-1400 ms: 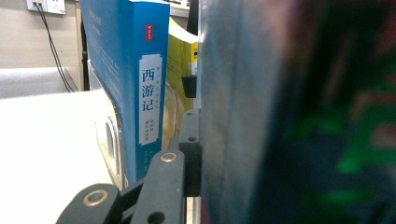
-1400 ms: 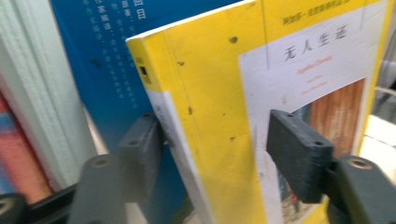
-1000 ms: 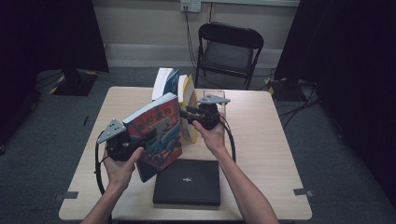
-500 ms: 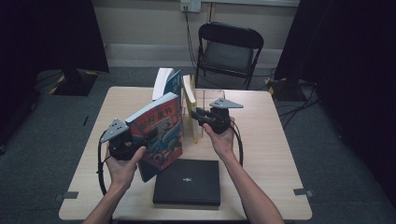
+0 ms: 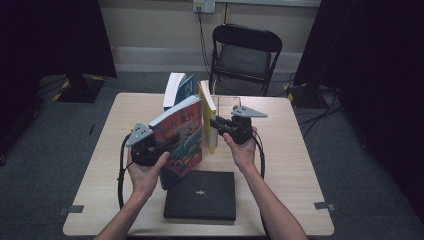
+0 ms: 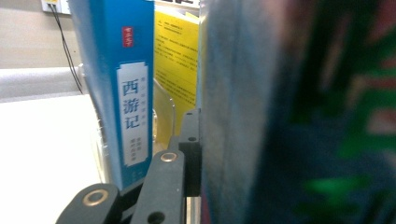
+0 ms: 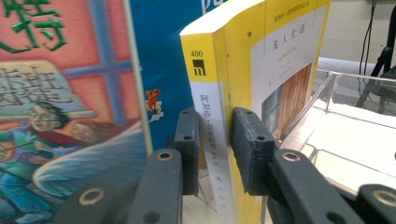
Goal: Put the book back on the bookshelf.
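Yellow book [image 7: 233, 93] stands upright in the clear stand [image 7: 327, 93], pinched at its spine by my right gripper [image 7: 212, 149]. My left gripper [image 5: 150, 150] clamps the illustrated book [image 5: 181, 132]; I should slot it in level alongside.

A glossy printed paper cover is seen on the illustrated book [image 5: 181, 135]. A smooth paper cover and matt page edges are shown by the yellow book [image 7: 243, 84]. The bookstand [image 7: 336, 116] is made of clear, shiny plastic. The table [image 5: 295, 150] is finished in pale, matt wood-look laminate.
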Available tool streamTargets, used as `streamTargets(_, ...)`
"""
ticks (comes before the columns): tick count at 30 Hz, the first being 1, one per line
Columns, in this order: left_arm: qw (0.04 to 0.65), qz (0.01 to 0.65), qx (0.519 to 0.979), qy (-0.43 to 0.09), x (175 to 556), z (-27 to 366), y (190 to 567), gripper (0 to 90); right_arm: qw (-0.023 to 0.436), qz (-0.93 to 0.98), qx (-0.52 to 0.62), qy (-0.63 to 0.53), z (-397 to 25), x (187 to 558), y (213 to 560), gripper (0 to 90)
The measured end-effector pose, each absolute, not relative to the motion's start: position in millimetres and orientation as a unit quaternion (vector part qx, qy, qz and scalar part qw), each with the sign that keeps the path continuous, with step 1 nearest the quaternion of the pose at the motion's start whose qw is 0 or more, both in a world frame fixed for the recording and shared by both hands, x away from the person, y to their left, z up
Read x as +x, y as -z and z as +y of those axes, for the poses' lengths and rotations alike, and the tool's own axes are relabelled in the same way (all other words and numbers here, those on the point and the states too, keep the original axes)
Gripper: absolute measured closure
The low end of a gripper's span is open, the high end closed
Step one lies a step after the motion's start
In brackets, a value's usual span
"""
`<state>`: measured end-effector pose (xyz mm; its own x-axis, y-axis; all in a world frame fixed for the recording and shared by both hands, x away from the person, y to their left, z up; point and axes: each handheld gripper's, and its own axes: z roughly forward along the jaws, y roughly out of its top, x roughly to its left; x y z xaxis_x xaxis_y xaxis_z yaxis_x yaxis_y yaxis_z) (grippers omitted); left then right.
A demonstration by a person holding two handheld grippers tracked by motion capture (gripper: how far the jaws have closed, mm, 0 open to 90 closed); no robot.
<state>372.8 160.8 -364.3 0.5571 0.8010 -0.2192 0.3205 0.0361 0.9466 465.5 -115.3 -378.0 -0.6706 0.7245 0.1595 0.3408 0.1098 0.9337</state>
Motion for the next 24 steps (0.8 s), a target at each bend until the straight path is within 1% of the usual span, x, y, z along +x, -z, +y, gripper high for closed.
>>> streamTargets(3,0.583,0.426,0.661,-0.203,377.7,156.8,362.9,74.5,0.174,0.725,0.367,-0.556,-114.5,465.4,378.1,72.8)
streamTargets(8,0.580,0.432,0.657,-0.215,384.2,147.6,360.2,74.5,0.173,0.725,0.367,-0.557,-110.9,464.9,378.2,72.6)
streamTargets(13,0.572,0.425,0.662,-0.230,390.7,138.5,357.5,74.5,0.174,0.724,0.368,-0.557,-109.3,465.1,378.2,72.7)
streamTargets(24,0.566,0.429,0.661,-0.241,404.7,125.3,356.8,74.6,0.168,0.719,0.373,-0.562,-119.9,465.7,379.3,72.8)
